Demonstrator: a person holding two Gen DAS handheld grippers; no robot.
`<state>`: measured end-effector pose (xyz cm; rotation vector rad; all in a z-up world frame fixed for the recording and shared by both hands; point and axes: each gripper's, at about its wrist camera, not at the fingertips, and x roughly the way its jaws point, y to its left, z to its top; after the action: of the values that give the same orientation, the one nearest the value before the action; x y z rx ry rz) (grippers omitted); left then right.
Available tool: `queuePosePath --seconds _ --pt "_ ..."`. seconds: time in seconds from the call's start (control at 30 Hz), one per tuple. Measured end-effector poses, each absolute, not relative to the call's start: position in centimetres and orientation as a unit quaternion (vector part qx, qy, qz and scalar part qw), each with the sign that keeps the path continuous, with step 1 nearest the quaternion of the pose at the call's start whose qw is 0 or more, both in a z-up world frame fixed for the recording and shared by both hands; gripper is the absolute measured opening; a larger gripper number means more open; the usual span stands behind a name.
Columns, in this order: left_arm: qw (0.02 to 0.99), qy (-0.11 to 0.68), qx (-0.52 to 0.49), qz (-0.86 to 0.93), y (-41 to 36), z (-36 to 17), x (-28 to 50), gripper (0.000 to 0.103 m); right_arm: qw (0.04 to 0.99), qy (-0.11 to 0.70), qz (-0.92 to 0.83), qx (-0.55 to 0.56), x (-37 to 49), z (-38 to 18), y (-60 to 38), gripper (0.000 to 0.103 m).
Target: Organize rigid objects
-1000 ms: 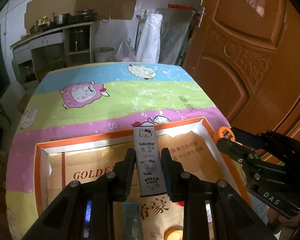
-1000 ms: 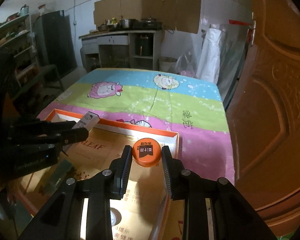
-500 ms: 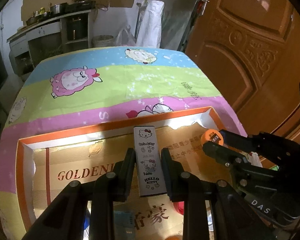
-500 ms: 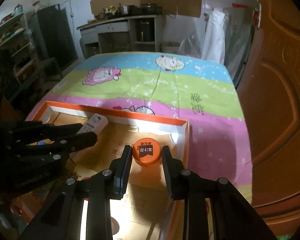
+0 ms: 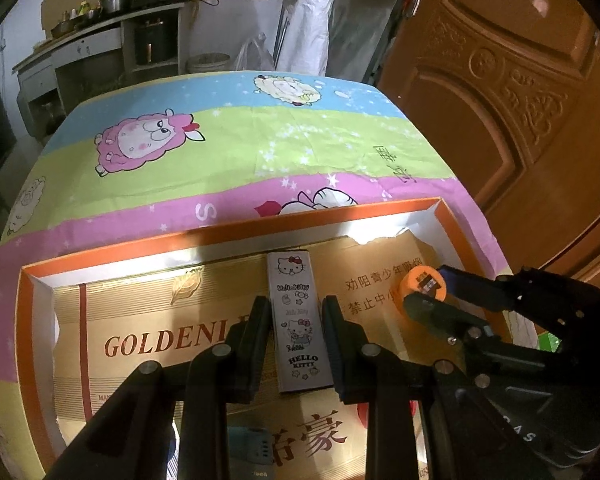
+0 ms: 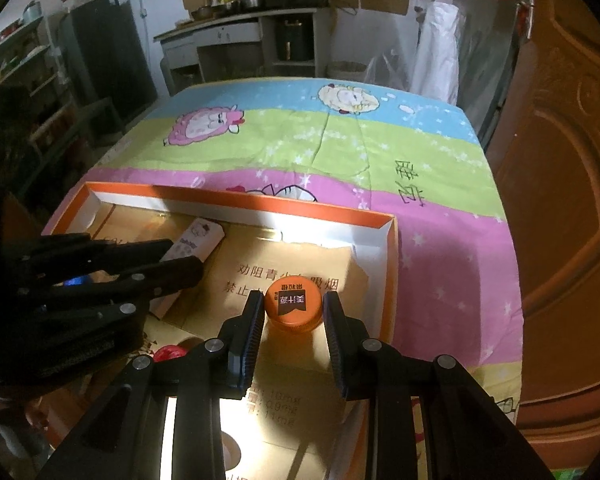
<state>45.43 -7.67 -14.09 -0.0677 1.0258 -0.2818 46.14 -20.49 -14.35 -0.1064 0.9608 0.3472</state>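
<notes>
A slim white Hello Kitty box [image 5: 289,276] sits lengthwise between my left gripper's [image 5: 295,307] fingers, which are shut on it above the cardboard-lined orange tray [image 5: 220,240]. In the right wrist view this gripper [image 6: 180,258] comes in from the left with the box [image 6: 204,235]. My right gripper [image 6: 293,301] is shut on a round orange cap [image 6: 294,314] with a black label, over the tray's [image 6: 236,202] right part. The left wrist view shows the cap [image 5: 414,280] in the right gripper [image 5: 422,294], just right of the box.
The tray lies on a table under a striped sheep-print cloth [image 5: 228,152]. A red round item [image 6: 167,354] and a blue item [image 5: 252,448] lie in the tray's near part. A wooden door [image 5: 512,92] stands close on the right, with a kitchen counter [image 6: 236,32] behind.
Both grippers have sunk toward the tray and tipped further down, each keeping its object. The tray's lining now fills more of both views.
</notes>
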Motion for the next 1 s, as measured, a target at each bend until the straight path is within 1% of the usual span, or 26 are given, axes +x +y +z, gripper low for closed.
queuePosePath --seconds 0.27,0.37,0.43,0.53,0.6,1.0 --pt "0.859 0.493 -0.033 -0.137 -7.7 -14.1 45.6 0.028 0.861 0.477 0.168 -0.053 46.5 -14.9 -20.4 0.031" --pt "0.858 0.492 -0.038 -0.14 -7.5 -14.1 45.6 0.029 0.858 0.482 0.167 -0.053 46.6 -15.0 -20.4 0.032" --pt "0.859 0.491 -0.039 -0.139 -7.5 -14.1 45.6 0.035 0.859 0.482 0.167 -0.053 46.6 -14.9 -20.4 0.033" --pt "0.861 0.488 -0.04 -0.139 -7.5 -13.9 45.4 0.04 0.86 0.478 0.168 -0.055 46.5 -14.9 -20.3 0.037" --pt "0.862 0.486 -0.04 -0.14 -7.5 -13.7 45.2 0.04 0.862 0.476 0.166 -0.055 46.4 -14.8 -20.3 0.039" --pt "0.87 0.47 -0.042 -0.14 -7.5 -12.1 44.2 0.041 0.87 0.467 0.155 -0.042 45.2 -14.0 -20.9 0.039"
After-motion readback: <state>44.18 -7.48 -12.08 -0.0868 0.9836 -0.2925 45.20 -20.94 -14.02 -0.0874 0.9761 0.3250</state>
